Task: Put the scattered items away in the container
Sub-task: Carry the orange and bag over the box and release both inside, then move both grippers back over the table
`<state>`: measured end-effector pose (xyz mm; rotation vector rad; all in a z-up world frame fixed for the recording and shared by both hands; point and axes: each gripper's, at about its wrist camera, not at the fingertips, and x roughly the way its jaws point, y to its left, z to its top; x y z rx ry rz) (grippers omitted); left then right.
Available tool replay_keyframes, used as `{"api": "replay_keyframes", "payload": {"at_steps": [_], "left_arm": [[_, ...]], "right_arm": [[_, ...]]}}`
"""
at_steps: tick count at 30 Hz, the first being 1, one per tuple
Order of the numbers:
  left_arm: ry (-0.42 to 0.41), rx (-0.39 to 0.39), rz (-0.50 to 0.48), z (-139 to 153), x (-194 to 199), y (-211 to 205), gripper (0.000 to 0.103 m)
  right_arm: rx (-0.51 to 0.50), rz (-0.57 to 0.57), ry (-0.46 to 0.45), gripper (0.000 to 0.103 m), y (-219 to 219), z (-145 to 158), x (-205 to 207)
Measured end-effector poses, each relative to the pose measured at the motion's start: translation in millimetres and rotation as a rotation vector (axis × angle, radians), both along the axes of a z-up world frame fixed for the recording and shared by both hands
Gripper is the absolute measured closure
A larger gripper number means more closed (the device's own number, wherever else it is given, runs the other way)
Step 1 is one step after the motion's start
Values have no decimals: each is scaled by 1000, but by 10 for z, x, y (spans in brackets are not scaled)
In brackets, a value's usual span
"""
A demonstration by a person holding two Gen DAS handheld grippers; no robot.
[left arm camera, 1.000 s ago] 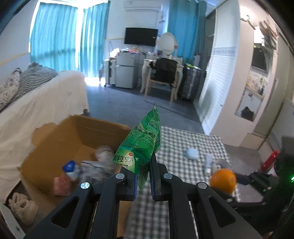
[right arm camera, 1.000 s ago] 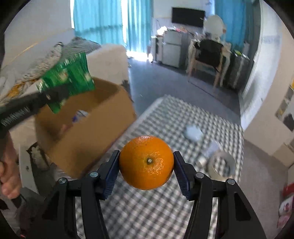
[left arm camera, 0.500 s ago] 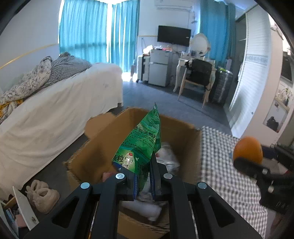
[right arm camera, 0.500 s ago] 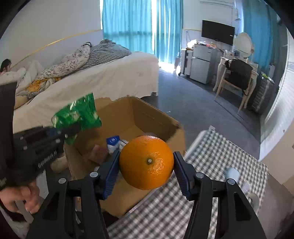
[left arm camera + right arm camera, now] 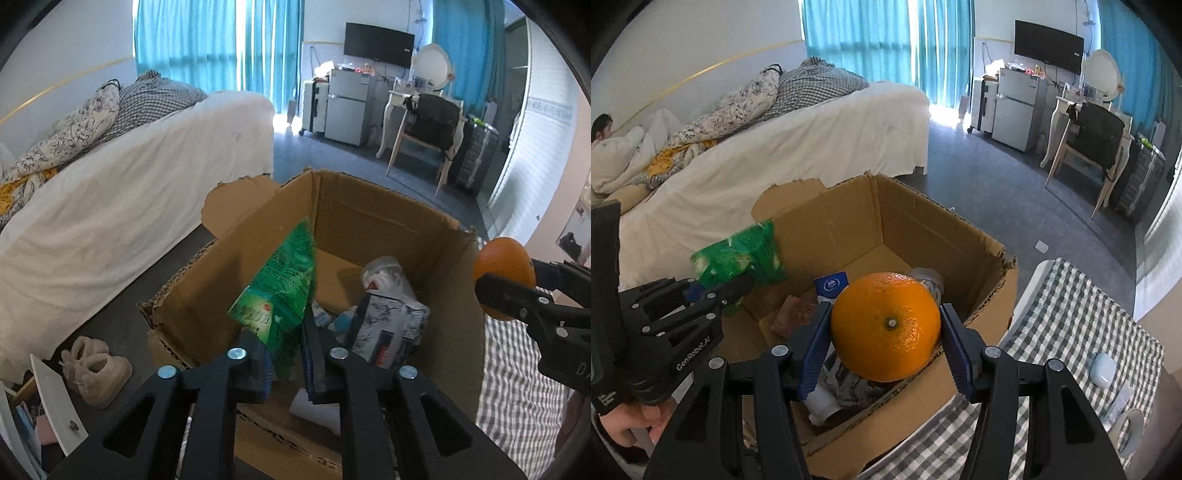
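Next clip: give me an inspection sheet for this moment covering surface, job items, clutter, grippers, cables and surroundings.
Surface: checked tablecloth beside the cardboard box.
Job's things: green packet and orange both over the open box; box already holds a patterned pouch, a blue carton and a bottle.
Clutter: pale blue case and tape roll on the cloth.
Grippers: left gripper has jaws parted, packet blurred between them; right gripper clamps the orange.
Cables: nothing seen.
Surroundings: bed, fridge, chair, slippers on the floor.
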<state>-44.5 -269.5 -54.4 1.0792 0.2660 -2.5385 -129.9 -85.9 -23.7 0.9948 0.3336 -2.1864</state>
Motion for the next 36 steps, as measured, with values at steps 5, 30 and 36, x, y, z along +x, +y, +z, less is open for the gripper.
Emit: {"api": "replay_keyframes", "payload": {"at_steps": [5,30,36], "left_arm": [[30,-9,10,70,43,-45,44],[111,-33,-35,532,216,270,28],[142,-36,-118,683,155,759,19]], "right_arm": [[6,7,-15,46,-101,-85,-61],[28,-144,134,11,506,242,88],[31,-272,141,10,1319,335,83]]}}
